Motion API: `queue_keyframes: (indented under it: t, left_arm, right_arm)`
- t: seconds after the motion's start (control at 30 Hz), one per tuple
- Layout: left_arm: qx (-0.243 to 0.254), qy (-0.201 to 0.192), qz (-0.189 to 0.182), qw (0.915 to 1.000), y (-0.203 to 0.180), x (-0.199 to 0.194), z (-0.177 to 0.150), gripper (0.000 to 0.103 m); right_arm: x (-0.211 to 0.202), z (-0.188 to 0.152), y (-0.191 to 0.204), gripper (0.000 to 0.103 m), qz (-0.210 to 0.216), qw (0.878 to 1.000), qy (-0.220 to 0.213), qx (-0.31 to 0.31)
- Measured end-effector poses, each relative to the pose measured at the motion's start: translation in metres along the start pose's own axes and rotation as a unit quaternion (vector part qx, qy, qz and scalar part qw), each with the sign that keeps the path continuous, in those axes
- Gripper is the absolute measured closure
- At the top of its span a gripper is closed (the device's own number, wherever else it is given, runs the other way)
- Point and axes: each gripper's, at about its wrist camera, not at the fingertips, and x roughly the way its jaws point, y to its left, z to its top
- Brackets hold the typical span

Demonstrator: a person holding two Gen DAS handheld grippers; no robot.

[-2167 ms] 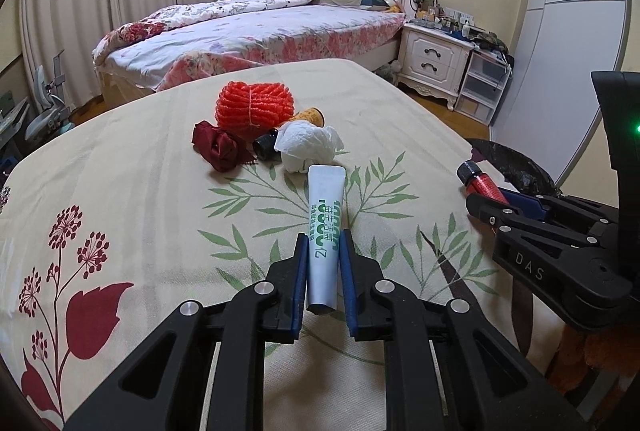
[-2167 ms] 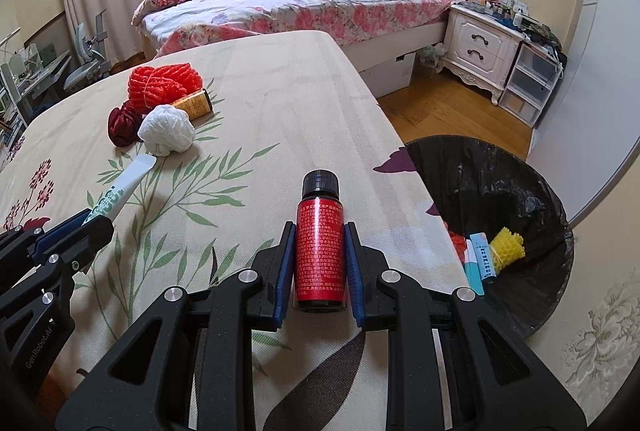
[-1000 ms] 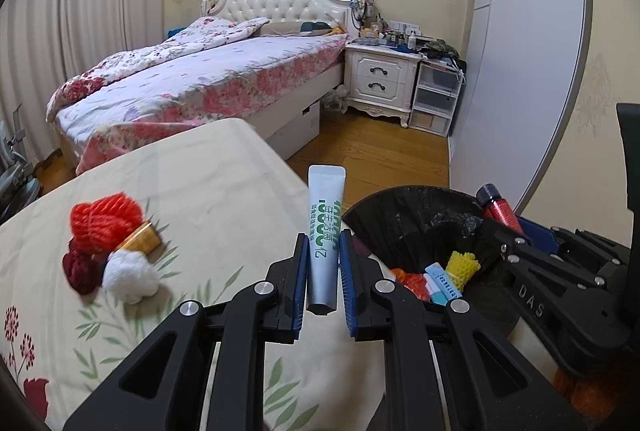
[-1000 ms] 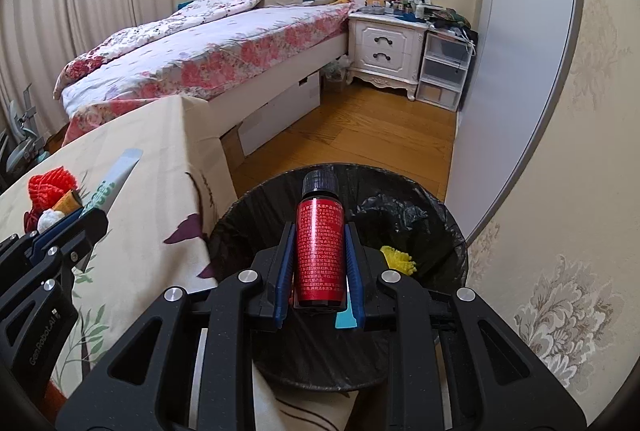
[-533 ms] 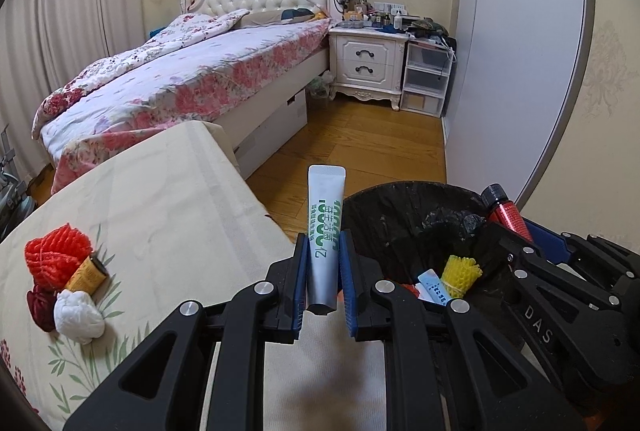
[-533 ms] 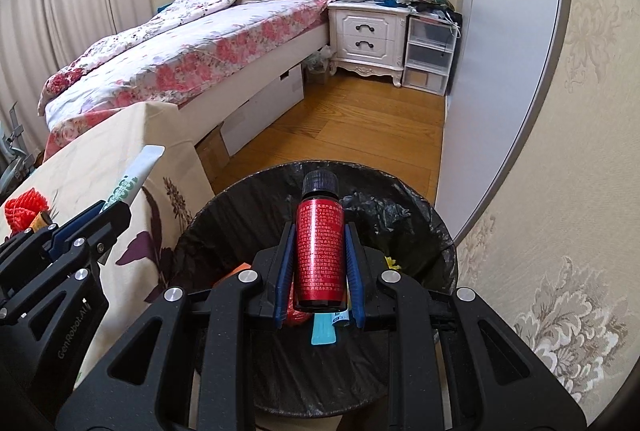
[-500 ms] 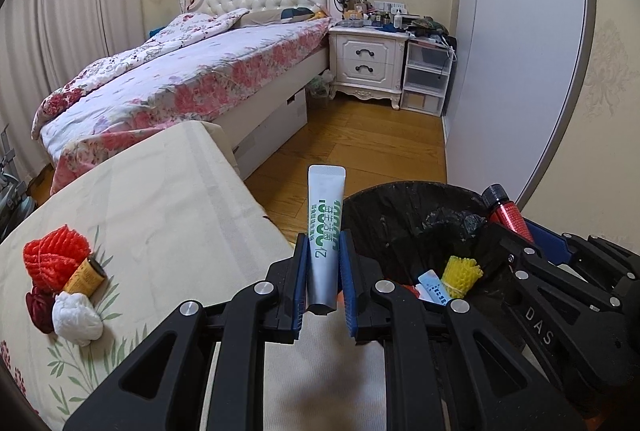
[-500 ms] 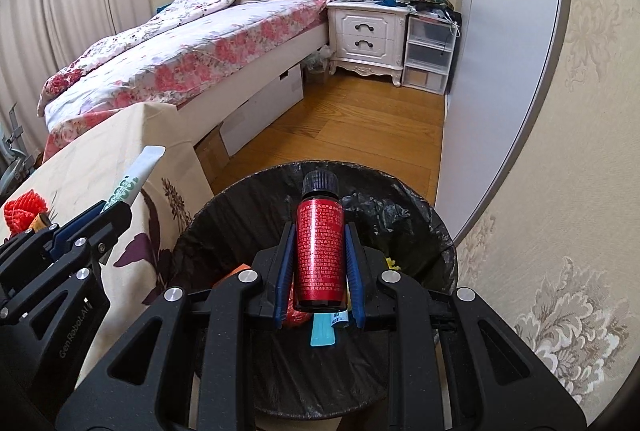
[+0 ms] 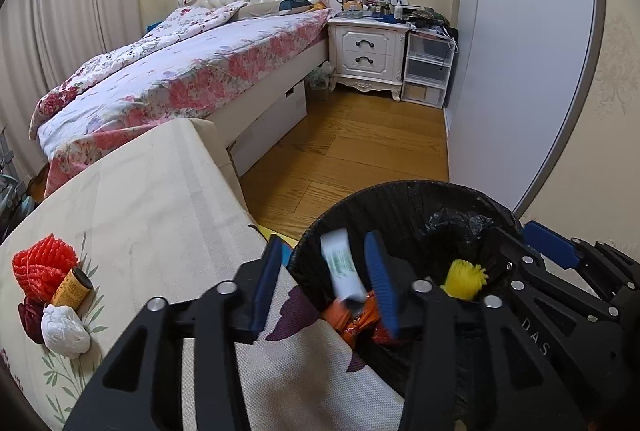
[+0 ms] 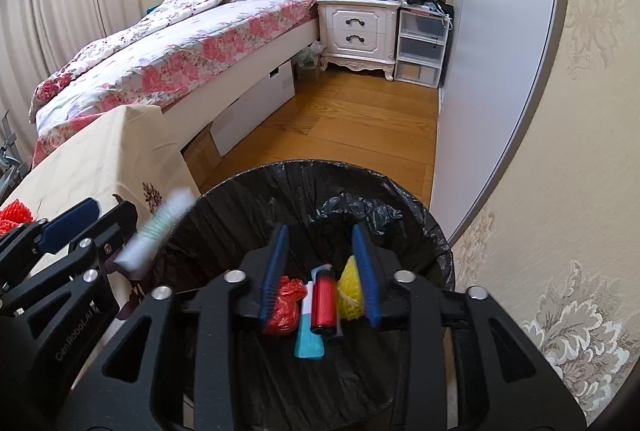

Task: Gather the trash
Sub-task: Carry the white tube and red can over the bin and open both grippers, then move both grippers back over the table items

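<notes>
My left gripper (image 9: 324,283) hangs over the near rim of the black-bagged bin (image 9: 400,189), its jaws opening. The white and green tube (image 9: 342,269) is blurred between them, free of the pads and dropping. My right gripper (image 10: 320,267) is over the bin (image 10: 320,167), jaws opening too. The red bottle (image 10: 324,301) has left its pads and falls, blurred, just below them. In the right wrist view the tube (image 10: 156,235) blurs beside the left gripper's fingers (image 10: 68,221). Inside lie a yellow foam net (image 10: 350,291), a red wrapper (image 10: 286,301) and a teal packet (image 10: 308,343).
On the floral tablecloth (image 9: 160,211) at the left lie a red foam net (image 9: 42,267), a small brown bottle (image 9: 72,287), a dark red ball (image 9: 32,315) and a white crumpled wad (image 9: 66,329). A bed, a nightstand and wooden floor lie beyond.
Both grippers have opened from shut. The tube has slipped from the left pads and the red bottle from the right pads; both are dropping into the bin.
</notes>
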Motion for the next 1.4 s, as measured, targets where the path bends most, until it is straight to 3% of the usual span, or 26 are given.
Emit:
queue_keyframes:
  t: [0.27, 0.33, 0.93, 1.4]
  left_arm:
    - [-0.015, -0.005, 0.008, 0.9998, 0.009, -0.007, -0.004, 0.043]
    - [-0.021, -0.006, 0.011, 0.9997, 0.014, -0.011, -0.006, 0.040]
    - [-0.088, -0.002, 0.068, 0.9938, 0.093, -0.070, -0.056, 0.037]
    - [-0.150, 0.010, 0.156, 0.9762, 0.175, -0.106, -0.104, 0.037]
  right_arm:
    - [-0.005, 0.001, 0.000, 0.061, -0.004, 1.000, -0.002, 0.001]
    - [-0.007, 0.001, 0.002, 0.054, -0.004, 1.000, -0.004, 0.000]
    - [-0.033, -0.020, 0.078, 0.052, 0.071, 0.995, 0.008, -0.070]
    - [-0.051, -0.042, 0.160, 0.051, 0.136, 0.981, 0.021, -0.140]
